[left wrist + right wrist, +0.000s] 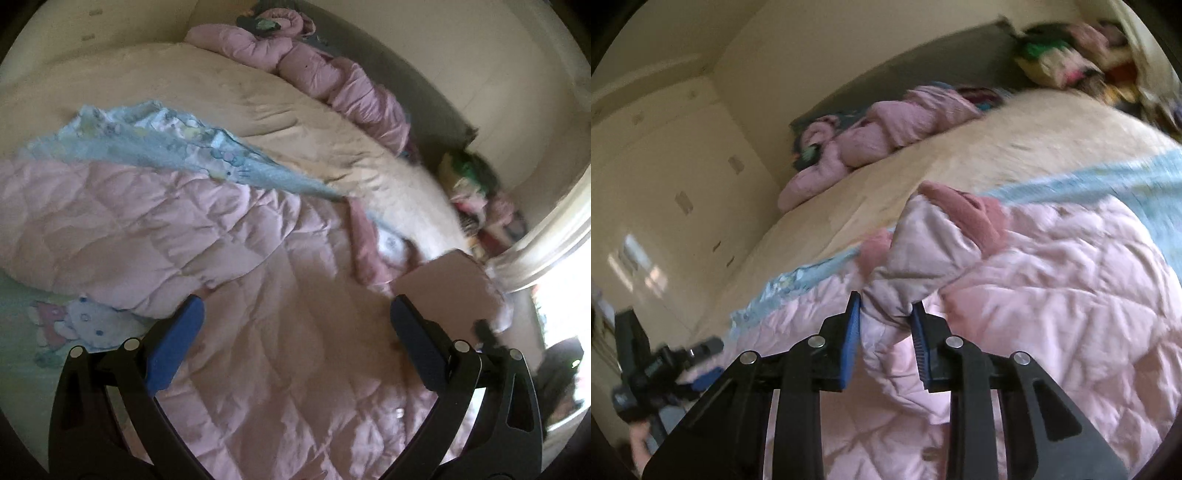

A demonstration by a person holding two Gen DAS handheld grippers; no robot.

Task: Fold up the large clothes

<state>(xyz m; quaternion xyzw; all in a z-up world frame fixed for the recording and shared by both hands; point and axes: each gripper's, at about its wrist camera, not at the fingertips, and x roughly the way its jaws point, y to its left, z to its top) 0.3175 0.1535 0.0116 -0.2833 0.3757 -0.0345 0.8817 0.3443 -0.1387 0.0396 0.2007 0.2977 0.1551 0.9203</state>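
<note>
A large pink quilted coat (258, 295) lies spread on the bed over a pale blue cartoon-print sheet (155, 147). My left gripper (295, 314) is open and hovers just above the coat with nothing between its blue pads. My right gripper (886, 314) is shut on a bunched fold of the same pink coat (1052, 295), near its darker pink fleece collar (964, 210), and lifts that part a little. The left gripper also shows at the lower left of the right wrist view (698, 354).
A beige bedspread (207, 85) covers the far half of the bed. More pink padded clothes (317, 70) lie along the dark headboard (923, 70). A heap of mixed clothes (1067, 62) sits in the far corner. Cream wardrobe doors (665, 155) stand beside the bed.
</note>
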